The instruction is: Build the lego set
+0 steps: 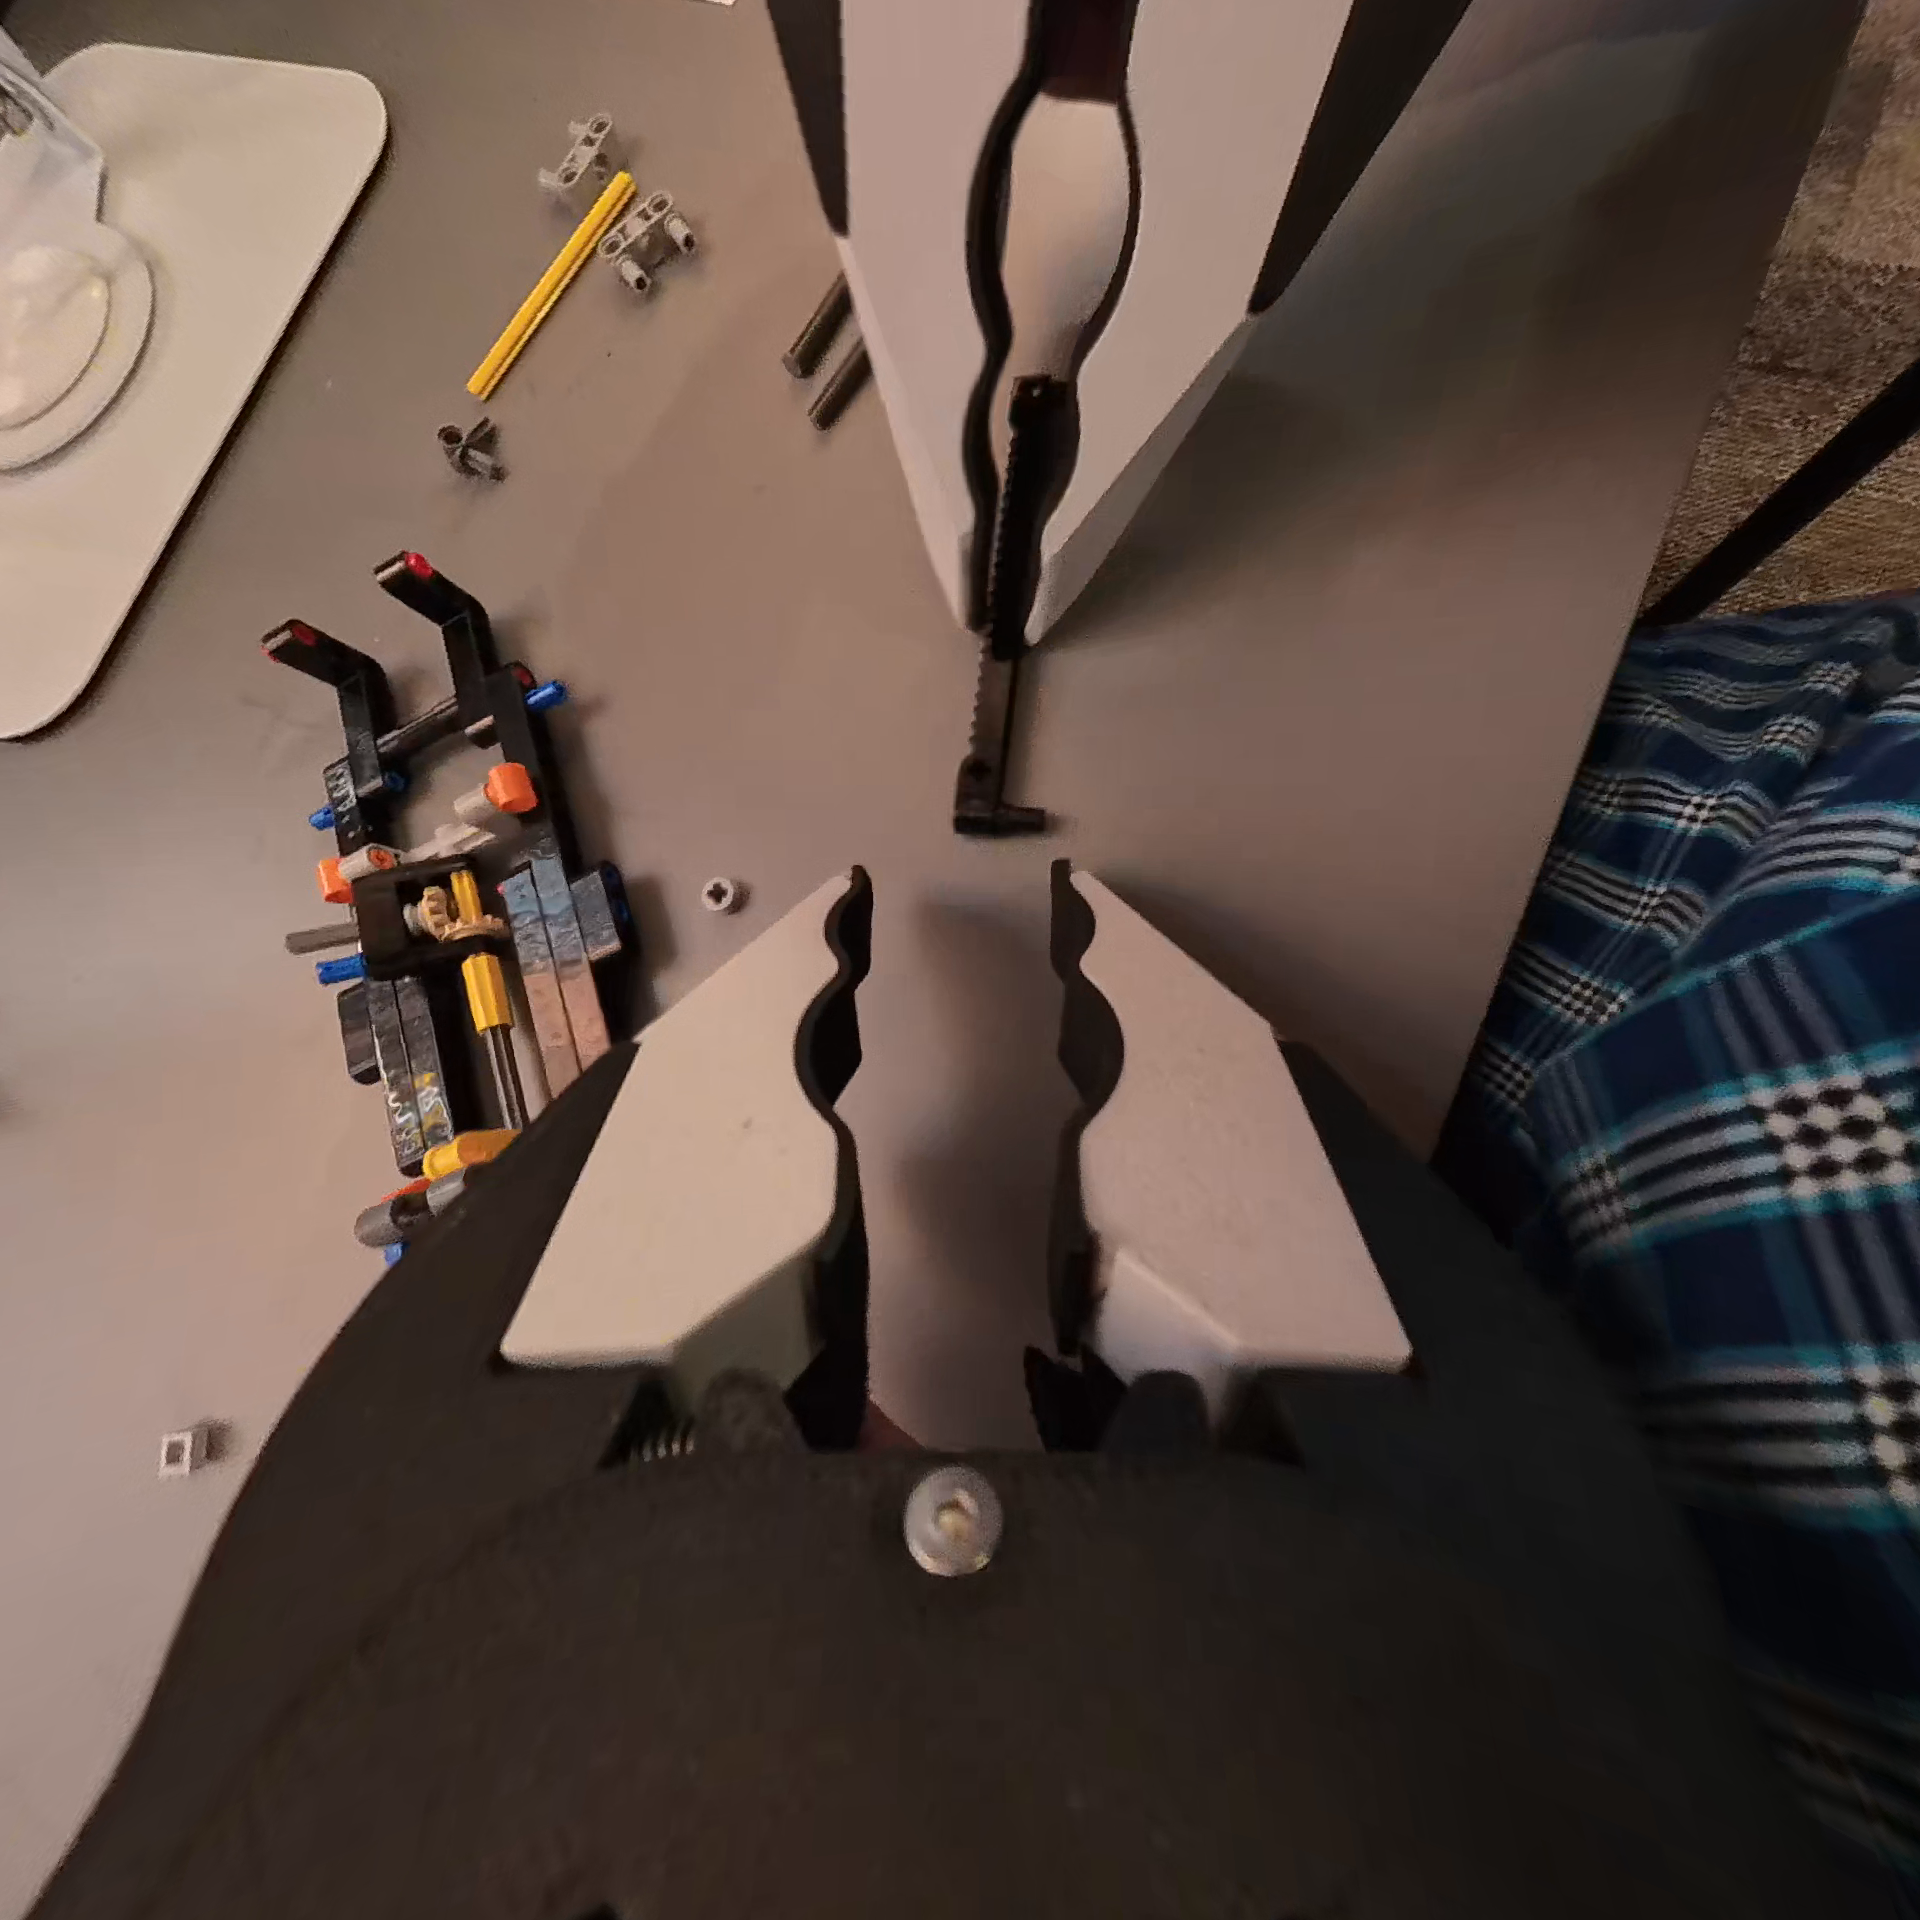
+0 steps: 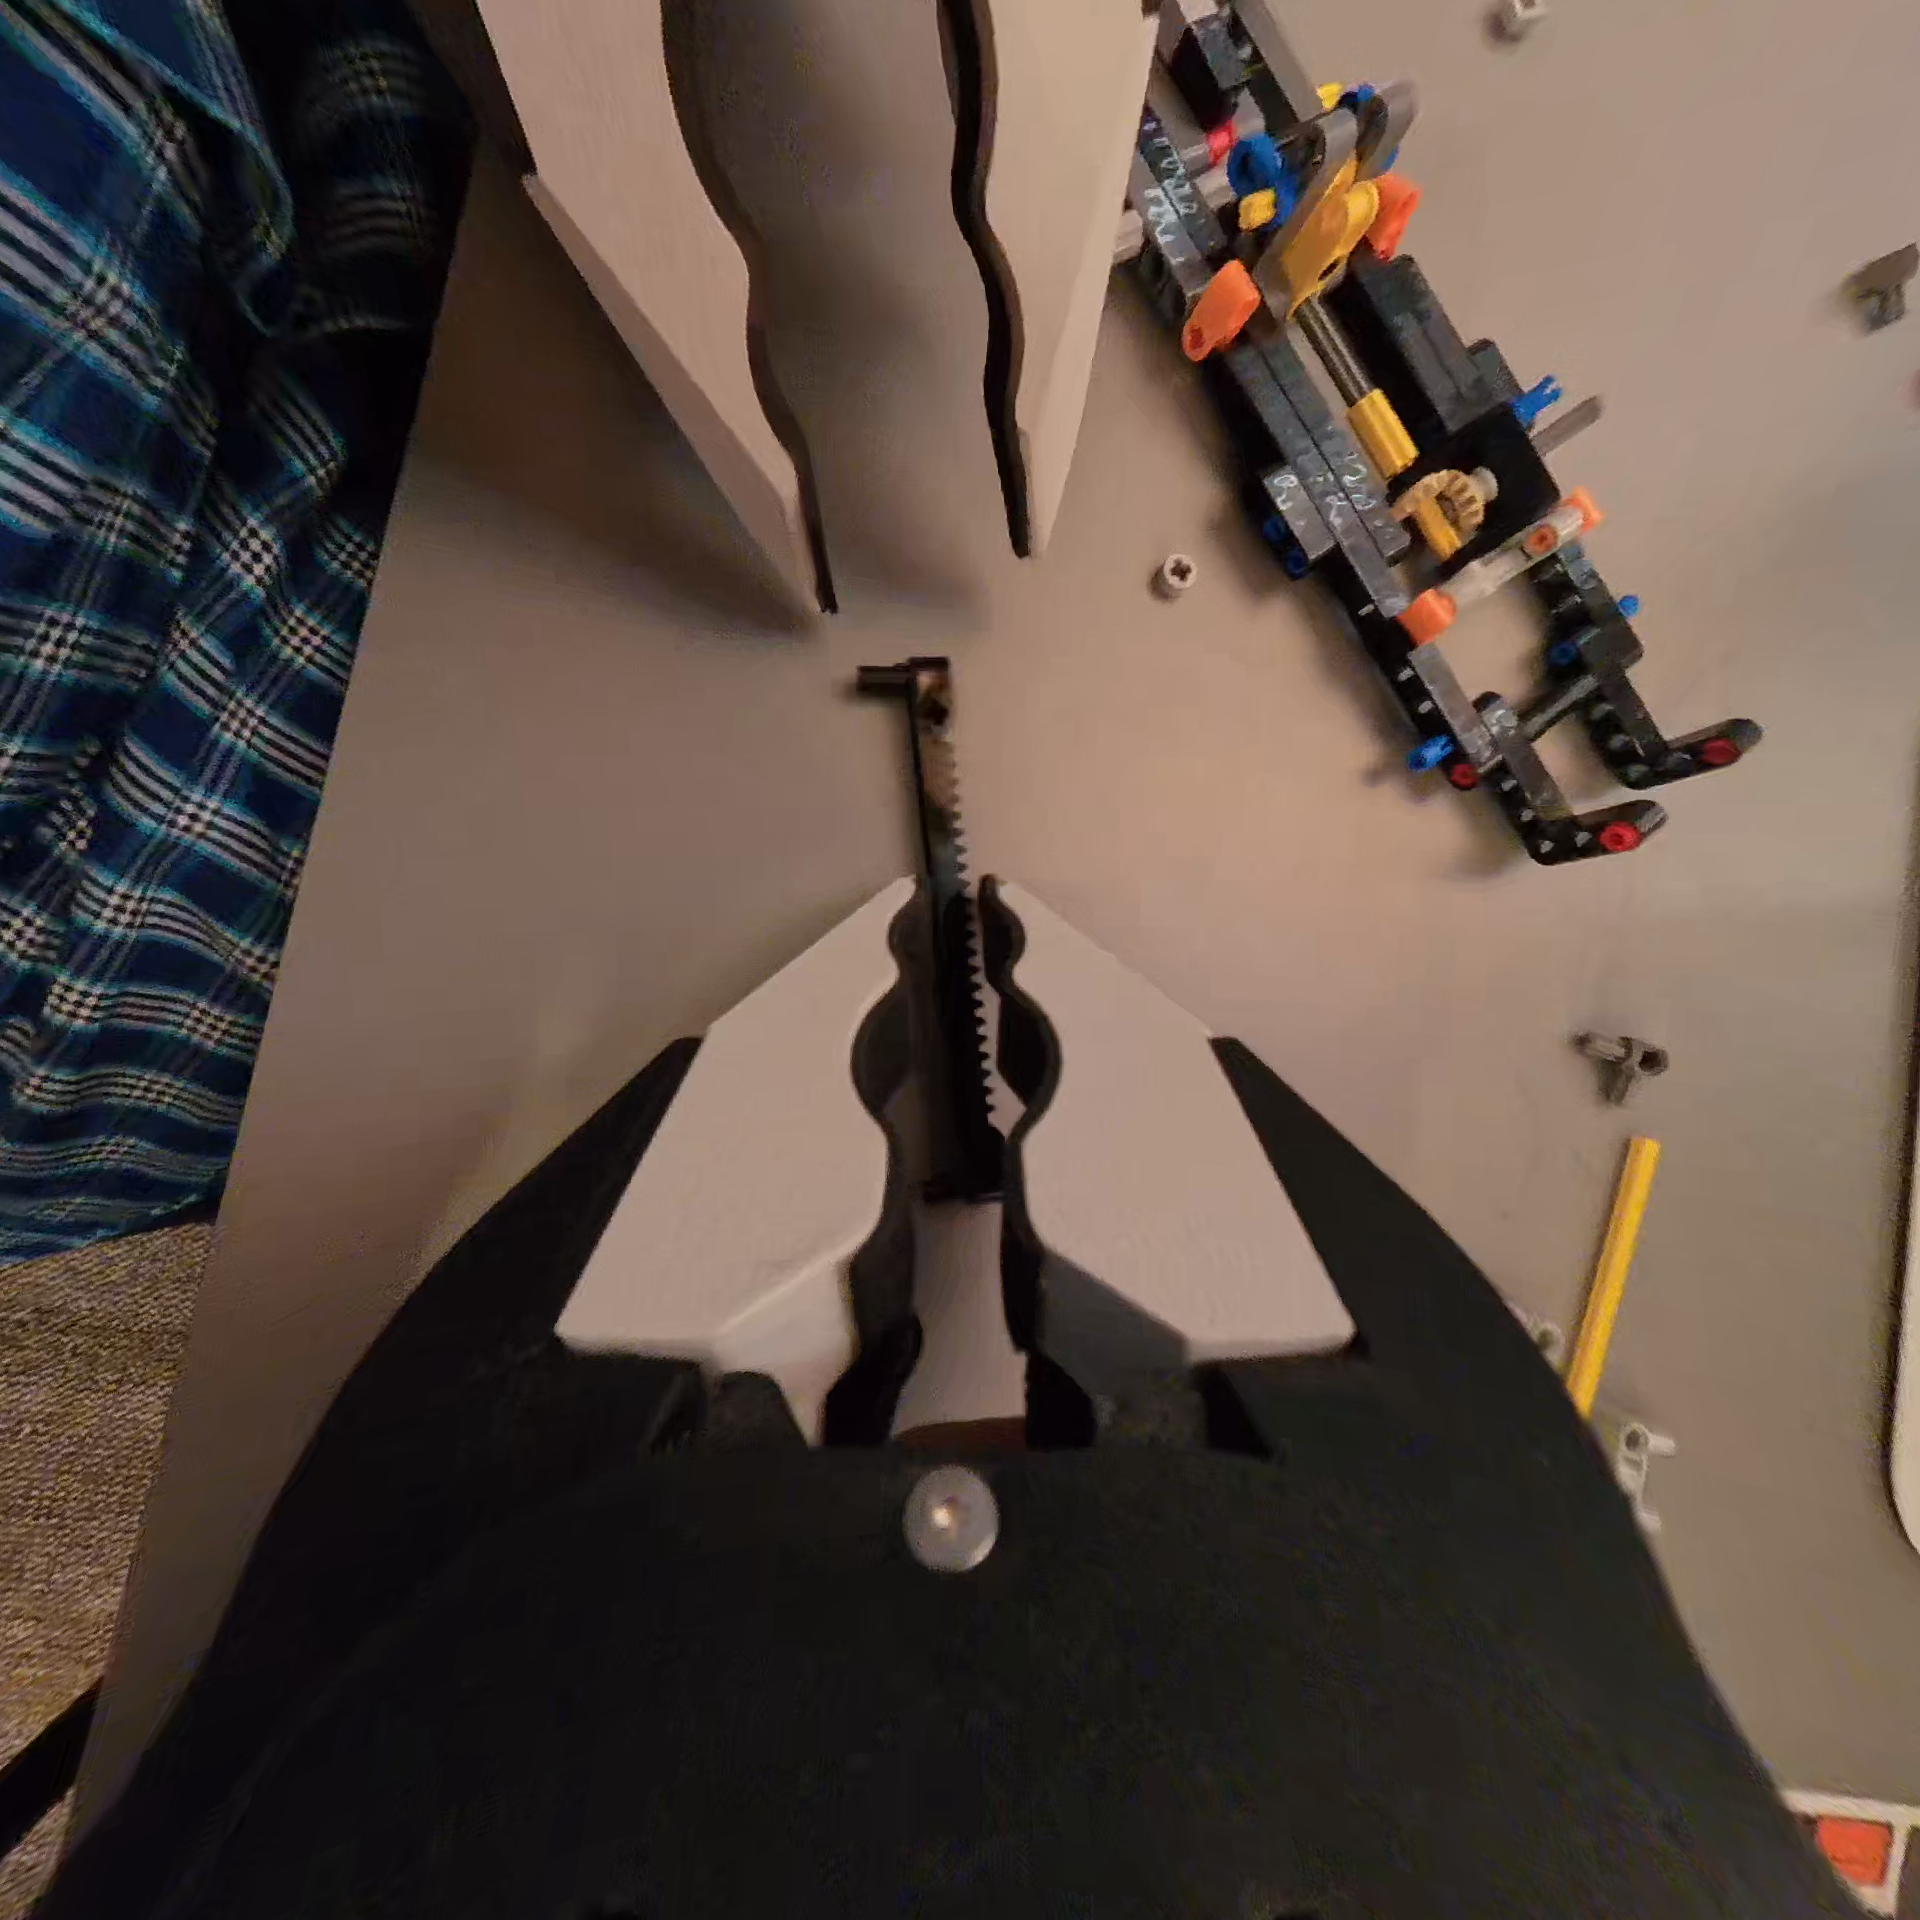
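Note:
My right gripper [image 2: 948,883] is shut on a black toothed rack piece [image 2: 935,810], whose far end carries a short black pin. The rack also shows in the left wrist view [image 1: 1003,727], sticking out of the right gripper [image 1: 1000,623] towards me. My left gripper [image 1: 958,883] is open and empty, its tips just short of the rack's pin end; it also shows in the right wrist view [image 2: 920,582]. The half-built black lego frame [image 1: 457,883] with yellow, orange and blue parts lies on the table to my left [image 2: 1455,499].
Loose parts lie on the grey table [image 1: 727,623]: a yellow axle [image 1: 551,286], grey connectors [image 1: 649,234], two dark axles [image 1: 826,353], a small grey bush [image 1: 720,894]. A white mat [image 1: 208,312] with a glass sits far left. A person's plaid sleeve [image 1: 1714,1039] is at the table edge. Some 6 cm of space lies between my two pairs of fingers.

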The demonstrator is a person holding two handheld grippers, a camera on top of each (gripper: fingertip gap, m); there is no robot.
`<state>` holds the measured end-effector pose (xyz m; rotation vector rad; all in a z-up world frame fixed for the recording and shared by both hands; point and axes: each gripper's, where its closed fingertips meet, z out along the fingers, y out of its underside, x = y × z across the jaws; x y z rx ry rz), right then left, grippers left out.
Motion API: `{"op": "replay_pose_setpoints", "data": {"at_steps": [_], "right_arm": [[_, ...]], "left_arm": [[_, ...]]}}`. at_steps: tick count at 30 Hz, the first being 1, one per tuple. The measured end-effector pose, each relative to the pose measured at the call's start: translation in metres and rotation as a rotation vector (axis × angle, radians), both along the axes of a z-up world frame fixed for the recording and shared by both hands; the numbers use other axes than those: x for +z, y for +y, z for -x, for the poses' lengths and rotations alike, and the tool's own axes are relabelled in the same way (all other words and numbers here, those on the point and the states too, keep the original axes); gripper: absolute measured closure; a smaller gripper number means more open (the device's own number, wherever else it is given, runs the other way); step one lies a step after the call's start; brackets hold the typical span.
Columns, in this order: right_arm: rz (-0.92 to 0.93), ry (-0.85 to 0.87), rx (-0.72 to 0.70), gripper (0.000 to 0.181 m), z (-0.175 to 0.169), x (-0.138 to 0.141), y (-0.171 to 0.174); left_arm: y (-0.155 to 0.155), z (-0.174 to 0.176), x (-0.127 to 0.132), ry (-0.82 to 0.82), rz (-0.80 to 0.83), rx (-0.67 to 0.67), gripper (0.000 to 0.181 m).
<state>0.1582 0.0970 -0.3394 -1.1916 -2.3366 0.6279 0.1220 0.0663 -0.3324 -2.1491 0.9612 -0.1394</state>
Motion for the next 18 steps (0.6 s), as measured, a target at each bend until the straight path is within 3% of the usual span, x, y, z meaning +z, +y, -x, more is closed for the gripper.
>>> {"op": "replay_pose_setpoints", "data": {"at_steps": [6, 18], "right_arm": [[0.010, 0.006, -0.009, 0.178, 0.008, 0.001, 0.002], [0.018, 0.179, 0.018, 0.178, 0.047, 0.046, -0.001]], "left_arm": [[0.000, 0.011, 0.006, -0.027, -0.021, 0.028, 0.149], [0.017, 0.032, 0.037, -0.047, -0.158, 0.064, 0.150]]}}
